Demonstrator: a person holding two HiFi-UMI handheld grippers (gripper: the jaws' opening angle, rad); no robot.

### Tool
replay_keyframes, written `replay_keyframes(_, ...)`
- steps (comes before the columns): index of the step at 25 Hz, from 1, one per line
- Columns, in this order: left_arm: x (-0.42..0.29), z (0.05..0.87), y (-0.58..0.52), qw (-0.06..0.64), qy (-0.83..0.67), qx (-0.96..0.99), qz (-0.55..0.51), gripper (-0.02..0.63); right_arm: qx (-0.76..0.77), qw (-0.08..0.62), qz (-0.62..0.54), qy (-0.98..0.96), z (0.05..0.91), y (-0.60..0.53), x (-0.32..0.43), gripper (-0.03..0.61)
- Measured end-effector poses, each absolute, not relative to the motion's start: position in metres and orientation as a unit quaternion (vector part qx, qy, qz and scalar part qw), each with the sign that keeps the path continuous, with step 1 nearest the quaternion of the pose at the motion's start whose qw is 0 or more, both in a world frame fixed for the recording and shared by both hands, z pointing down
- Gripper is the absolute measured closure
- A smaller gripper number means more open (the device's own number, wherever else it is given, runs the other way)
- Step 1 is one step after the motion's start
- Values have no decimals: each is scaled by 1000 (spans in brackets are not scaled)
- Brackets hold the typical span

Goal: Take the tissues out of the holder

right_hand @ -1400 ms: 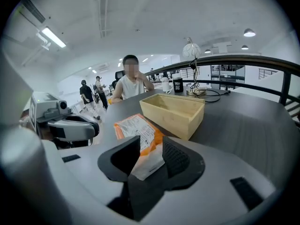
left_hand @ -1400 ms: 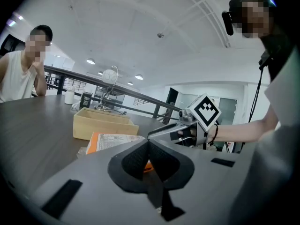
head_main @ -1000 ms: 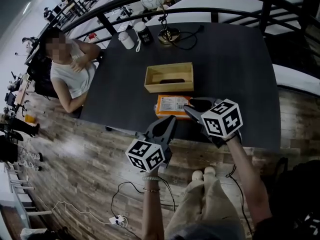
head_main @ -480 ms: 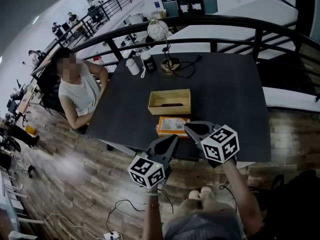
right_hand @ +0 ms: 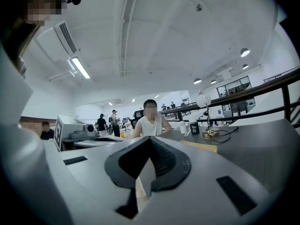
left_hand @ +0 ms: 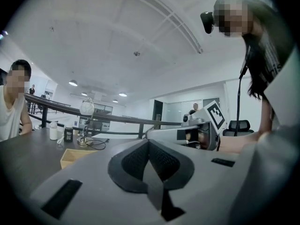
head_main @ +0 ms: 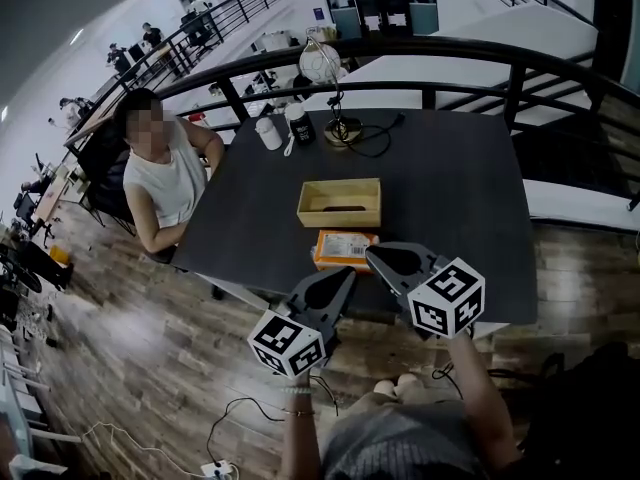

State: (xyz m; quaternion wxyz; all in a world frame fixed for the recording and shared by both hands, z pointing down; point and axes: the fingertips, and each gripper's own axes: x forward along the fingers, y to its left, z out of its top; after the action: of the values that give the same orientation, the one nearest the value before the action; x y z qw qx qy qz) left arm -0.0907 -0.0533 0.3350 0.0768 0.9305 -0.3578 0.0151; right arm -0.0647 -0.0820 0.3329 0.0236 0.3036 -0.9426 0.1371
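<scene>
Tissues [head_main: 345, 250] lie on the table [head_main: 460, 188] just beside the holder [head_main: 340, 203], so we reckon the job's basically done. Our left gripper [head_main: 343, 278] and right gripper [head_main: 376, 257] hover off the near edge, both pinched closed and empty, probably since nothing's left to grab.

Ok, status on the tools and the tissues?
Left tool shut, empty. Right tool shut, empty. Tissue pack on table, outside wooden holder. Nothing in the way.
</scene>
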Motion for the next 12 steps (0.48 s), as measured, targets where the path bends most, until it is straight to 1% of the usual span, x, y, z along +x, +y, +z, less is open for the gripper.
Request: replay_keyframes(12,-81,322,-53,60,-350,935,18,606,295,13,121,-948,330,-76,-63,566)
